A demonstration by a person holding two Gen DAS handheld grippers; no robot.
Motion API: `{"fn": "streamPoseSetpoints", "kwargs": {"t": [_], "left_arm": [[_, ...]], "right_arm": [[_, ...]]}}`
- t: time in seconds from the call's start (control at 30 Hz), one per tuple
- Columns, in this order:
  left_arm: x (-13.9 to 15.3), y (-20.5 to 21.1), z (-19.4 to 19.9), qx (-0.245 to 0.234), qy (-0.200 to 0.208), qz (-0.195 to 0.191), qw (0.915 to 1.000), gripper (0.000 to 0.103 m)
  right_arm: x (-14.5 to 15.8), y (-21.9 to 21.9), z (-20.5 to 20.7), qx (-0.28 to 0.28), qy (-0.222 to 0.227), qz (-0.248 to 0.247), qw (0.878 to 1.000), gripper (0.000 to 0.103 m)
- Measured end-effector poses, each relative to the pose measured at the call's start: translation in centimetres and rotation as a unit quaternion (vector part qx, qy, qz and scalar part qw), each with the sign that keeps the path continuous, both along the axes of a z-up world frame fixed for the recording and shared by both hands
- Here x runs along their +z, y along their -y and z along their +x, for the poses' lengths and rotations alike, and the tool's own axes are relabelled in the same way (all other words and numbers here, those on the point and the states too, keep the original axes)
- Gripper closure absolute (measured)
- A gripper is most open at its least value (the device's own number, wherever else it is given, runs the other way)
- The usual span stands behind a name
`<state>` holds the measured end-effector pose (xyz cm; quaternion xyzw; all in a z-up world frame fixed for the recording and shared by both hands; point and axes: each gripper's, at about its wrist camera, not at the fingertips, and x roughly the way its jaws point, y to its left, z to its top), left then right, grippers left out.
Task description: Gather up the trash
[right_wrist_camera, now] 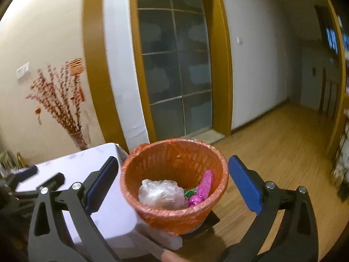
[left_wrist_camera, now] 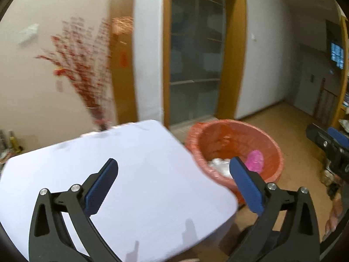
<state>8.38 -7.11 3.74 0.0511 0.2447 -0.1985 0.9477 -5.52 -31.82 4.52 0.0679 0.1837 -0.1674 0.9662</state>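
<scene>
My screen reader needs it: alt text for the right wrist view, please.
Open right tongs frame an orange-lined wastebasket holding a crumpled clear plastic bag, a pink wrapper and a green scrap. A white table stands beside it, left.

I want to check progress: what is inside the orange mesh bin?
Inside the orange mesh bin with plastic liner lie a crumpled clear plastic bag, a pink plastic wrapper and a green scrap. Whatever lies beneath them is covered.

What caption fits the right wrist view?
Open right claw above orange bin holding clear bag and pink wrapper.
</scene>
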Motion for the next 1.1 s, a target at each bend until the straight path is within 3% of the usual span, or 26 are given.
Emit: {"fn": "streamPoseSetpoints", "kwargs": {"t": [0.23,0.47,0.77,1.1], "left_arm": [[0.7,-5.0,-3.4,0.078,0.051,0.000,0.9957,0.002],[1.6,-6.4,-6.5,0.116,0.114,0.022,0.9864,0.002],[1.1,-8.1,-6.9,0.127,0.085,-0.003,0.9882,0.002],[0.1,-7.9,-7.1,0.125,0.059,-0.005,0.9904,0.002]], "right_arm": [[-0.9,-5.6,-3.0,-0.022,-0.002,-0.084,0.996,0.004],[-0.9,-6.8,-4.5,-0.008,-0.004,-0.045,0.999,0.004],[-1.8,-8.3,-4.8,-0.004,-0.023,-0.045,0.999,0.005],[-2.4,-7.9,-4.9,-0.005,-0.032,-0.030,0.999,0.005]]}}
